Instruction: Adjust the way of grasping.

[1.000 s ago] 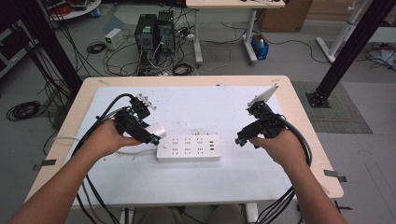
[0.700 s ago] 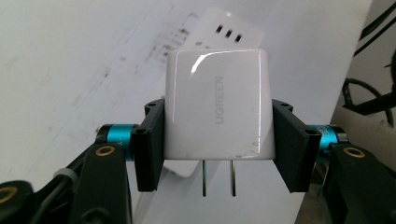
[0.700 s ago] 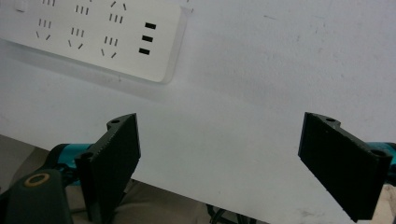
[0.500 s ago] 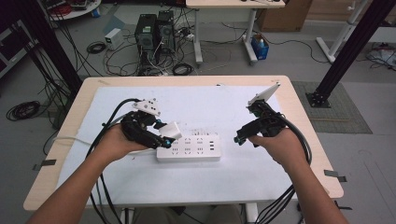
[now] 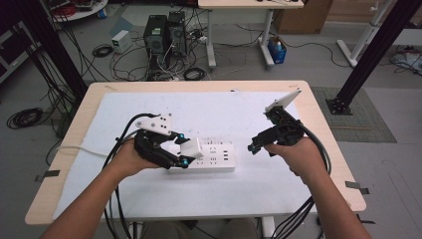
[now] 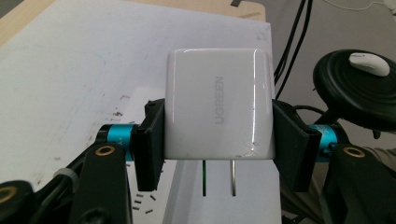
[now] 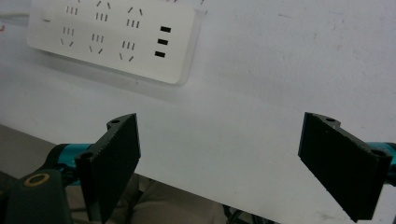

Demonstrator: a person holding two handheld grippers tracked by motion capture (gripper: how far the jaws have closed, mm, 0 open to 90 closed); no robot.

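Above the left end of the white power strip (image 5: 206, 157), the left gripper (image 5: 183, 149) clamps a white charger (image 6: 218, 110) by its sides, prongs pointing down; the right gripper (image 5: 254, 148) hovers beside the strip's right end, jaws spread wide and empty.

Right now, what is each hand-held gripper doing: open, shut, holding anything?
Left hand-held gripper: shut on the white charger, prongs pointing down.
Right hand-held gripper: open, holding nothing, beside the power strip.
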